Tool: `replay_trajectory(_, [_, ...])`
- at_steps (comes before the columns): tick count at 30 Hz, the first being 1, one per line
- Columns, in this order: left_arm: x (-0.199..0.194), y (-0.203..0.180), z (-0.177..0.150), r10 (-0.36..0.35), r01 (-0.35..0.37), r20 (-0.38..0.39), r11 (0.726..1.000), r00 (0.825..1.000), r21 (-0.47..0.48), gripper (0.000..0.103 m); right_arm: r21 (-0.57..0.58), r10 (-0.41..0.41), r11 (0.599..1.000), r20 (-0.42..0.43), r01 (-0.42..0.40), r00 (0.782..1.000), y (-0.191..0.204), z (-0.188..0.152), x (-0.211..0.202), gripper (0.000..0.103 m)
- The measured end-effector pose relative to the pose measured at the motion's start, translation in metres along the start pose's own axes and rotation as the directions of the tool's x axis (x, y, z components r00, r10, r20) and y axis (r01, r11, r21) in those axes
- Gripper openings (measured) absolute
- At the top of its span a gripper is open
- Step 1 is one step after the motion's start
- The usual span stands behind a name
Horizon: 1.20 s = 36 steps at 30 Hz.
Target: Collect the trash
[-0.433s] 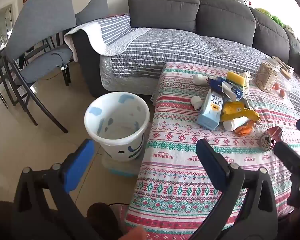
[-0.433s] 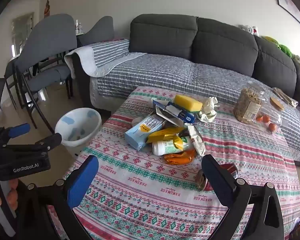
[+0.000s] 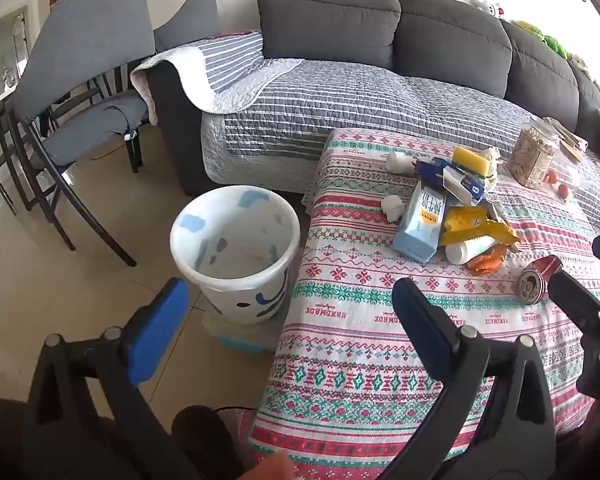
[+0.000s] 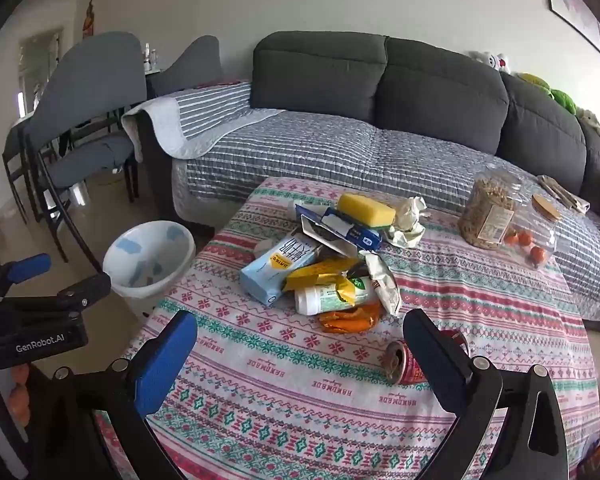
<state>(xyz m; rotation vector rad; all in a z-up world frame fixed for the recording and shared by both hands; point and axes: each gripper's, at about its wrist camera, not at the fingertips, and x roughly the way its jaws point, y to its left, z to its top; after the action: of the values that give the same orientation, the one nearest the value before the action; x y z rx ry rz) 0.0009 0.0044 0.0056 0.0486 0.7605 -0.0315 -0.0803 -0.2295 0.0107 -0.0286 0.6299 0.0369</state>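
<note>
Both claws, the left claw [image 3: 284, 312] and right claw [image 4: 300, 344], remain wide open and empty, barely moved, the right nearing the crushed red drink can [image 4: 404, 364] on the patterned-cloth table [image 4: 260, 392], so collection hasn't begun.

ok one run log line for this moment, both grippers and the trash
left gripper: open, empty | right gripper: open, empty, nearest red can | trash pile: on table | bin: on floor

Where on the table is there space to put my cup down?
The near part of the tablecloth is bare, between the trash pile and the edge, left of the can. There is also bare cloth right of the pile, below the jar. The middle is crowded.
</note>
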Motion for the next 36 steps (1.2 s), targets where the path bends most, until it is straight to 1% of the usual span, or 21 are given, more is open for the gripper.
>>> replay_trajectory(7, [-0.0019,-0.0022,0.0004,0.006,-0.006,-0.005,1.0,1.0,0.001,0.101,0.005,-0.004,1.0,0.002,0.004,1.0,-0.0022,0.003,0.0032,0.103])
replay_trajectory(8, [-0.0023,-0.002,-0.0008,0.005,-0.005,-0.003,1.0,1.0,0.0,0.101,-0.002,-0.001,1.0,0.004,0.001,1.0,-0.0018,-0.0014,0.0026,0.103])
replay_trajectory(12, [-0.0024,-0.001,-0.0007,0.006,-0.006,-0.006,1.0,1.0,0.001,0.101,0.0,-0.004,1.0,-0.006,0.004,1.0,-0.0033,-0.0011,0.006,0.103])
replay_trajectory(36, [0.001,-0.0005,-0.0054,0.002,-0.002,-0.009,1.0,1.0,-0.002,0.101,0.022,0.002,1.0,-0.011,-0.002,1.0,-0.0025,-0.0036,0.0038,0.103])
